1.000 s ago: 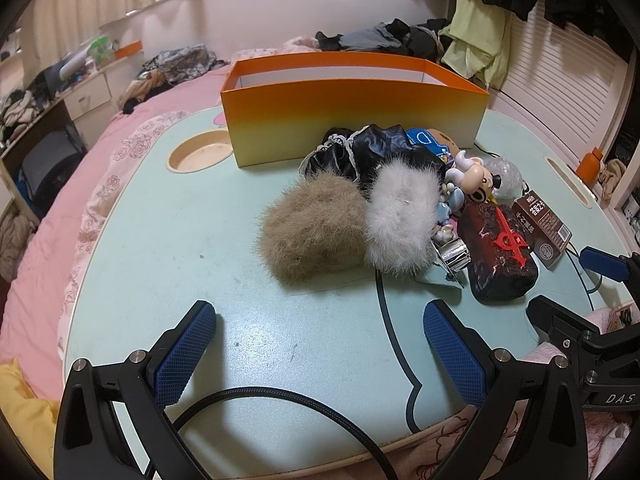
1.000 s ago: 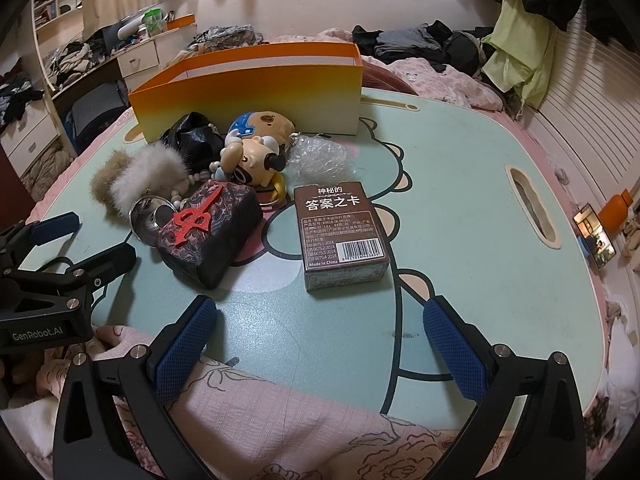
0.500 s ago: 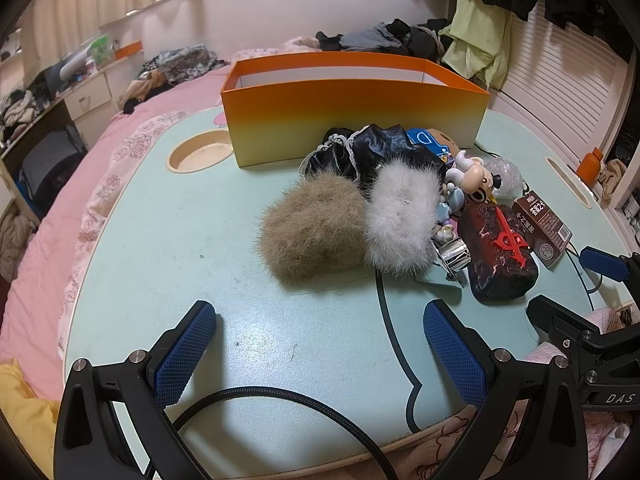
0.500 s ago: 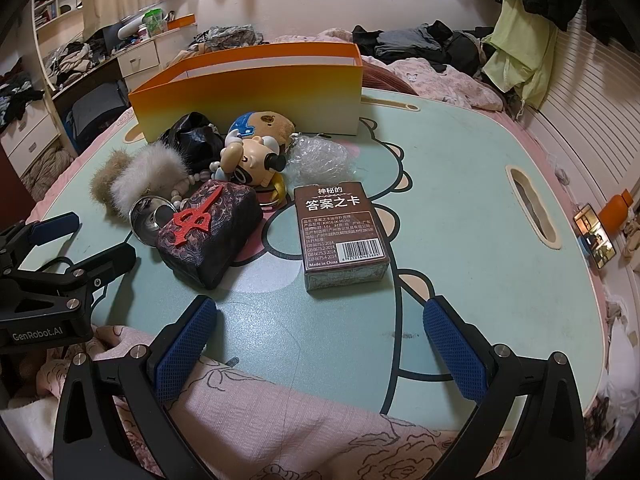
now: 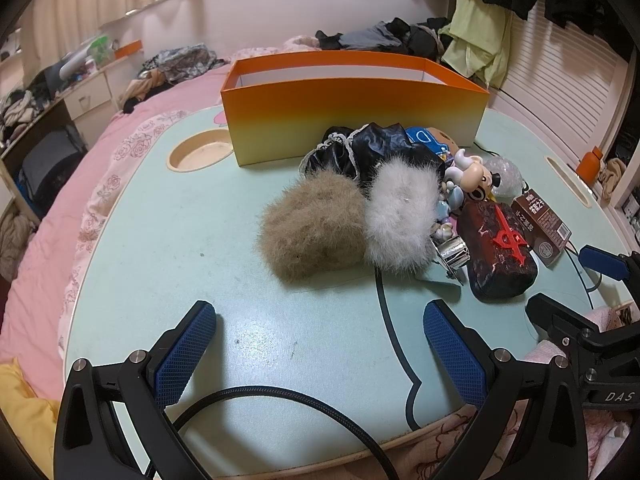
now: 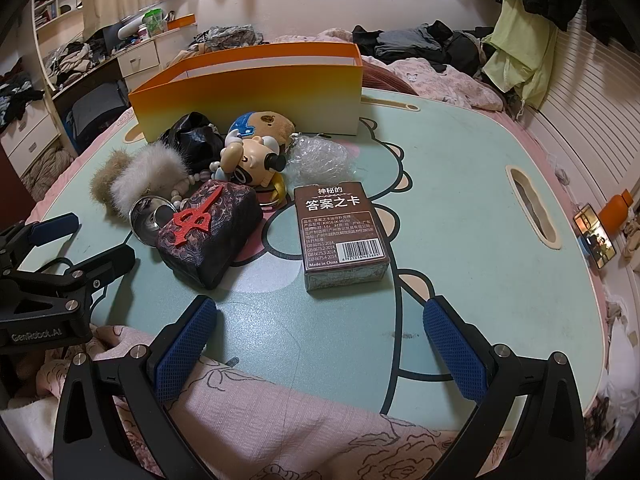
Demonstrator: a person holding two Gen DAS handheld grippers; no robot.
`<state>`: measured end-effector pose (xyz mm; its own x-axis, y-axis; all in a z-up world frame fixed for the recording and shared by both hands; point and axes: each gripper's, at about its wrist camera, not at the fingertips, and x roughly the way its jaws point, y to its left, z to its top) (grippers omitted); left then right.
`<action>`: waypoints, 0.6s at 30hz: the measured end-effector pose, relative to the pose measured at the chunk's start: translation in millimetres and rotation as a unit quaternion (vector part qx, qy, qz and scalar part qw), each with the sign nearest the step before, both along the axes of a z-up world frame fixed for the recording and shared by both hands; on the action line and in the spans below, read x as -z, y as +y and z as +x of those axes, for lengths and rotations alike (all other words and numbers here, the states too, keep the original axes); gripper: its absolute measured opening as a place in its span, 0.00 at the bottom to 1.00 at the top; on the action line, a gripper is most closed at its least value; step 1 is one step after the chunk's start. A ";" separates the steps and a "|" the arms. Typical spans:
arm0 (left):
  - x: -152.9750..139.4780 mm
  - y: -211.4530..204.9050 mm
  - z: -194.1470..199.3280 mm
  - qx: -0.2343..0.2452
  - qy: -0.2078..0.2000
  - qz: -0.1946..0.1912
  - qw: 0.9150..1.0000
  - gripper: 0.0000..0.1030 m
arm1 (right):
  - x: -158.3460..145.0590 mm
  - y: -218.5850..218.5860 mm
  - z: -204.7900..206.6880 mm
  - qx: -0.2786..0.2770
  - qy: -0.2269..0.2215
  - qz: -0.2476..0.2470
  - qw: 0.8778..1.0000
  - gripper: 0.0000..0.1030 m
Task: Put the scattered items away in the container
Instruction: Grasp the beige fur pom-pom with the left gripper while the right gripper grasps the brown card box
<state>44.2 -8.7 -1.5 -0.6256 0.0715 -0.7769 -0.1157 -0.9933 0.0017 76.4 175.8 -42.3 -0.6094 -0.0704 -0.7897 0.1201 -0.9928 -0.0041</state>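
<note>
Clutter risk: both claws gape empty, left claw and right claw; grabbing the card box at 12 o'clock could nudge the pouch at 10.

Left hand-held gripper: black frame, blue cross-hatched pads, silver screws, braided black cable. Right hand-held gripper: same build; "DAS" marking.

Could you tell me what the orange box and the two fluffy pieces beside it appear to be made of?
Orange box: probably thin cardboard with a smooth printed orange-to-cream fade, judging by its thin, creased walls. Tan fluffy piece and white fluffy piece: long, soft fur, matte and wispy at the edges; real or faux cannot be told.
</note>
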 end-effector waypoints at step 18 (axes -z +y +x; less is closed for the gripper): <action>0.7 -0.1 2.0 0.002 -0.001 0.000 1.000 1.00 | 0.3 0.3 0.1 0.000 0.000 0.000 1.000 1.00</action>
<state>46.2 -8.9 -2.2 -0.6235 0.0742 -0.7783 -0.1202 -0.9927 0.0016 76.5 176.1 -42.6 -0.6091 -0.0709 -0.7899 0.1209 -0.9927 -0.0041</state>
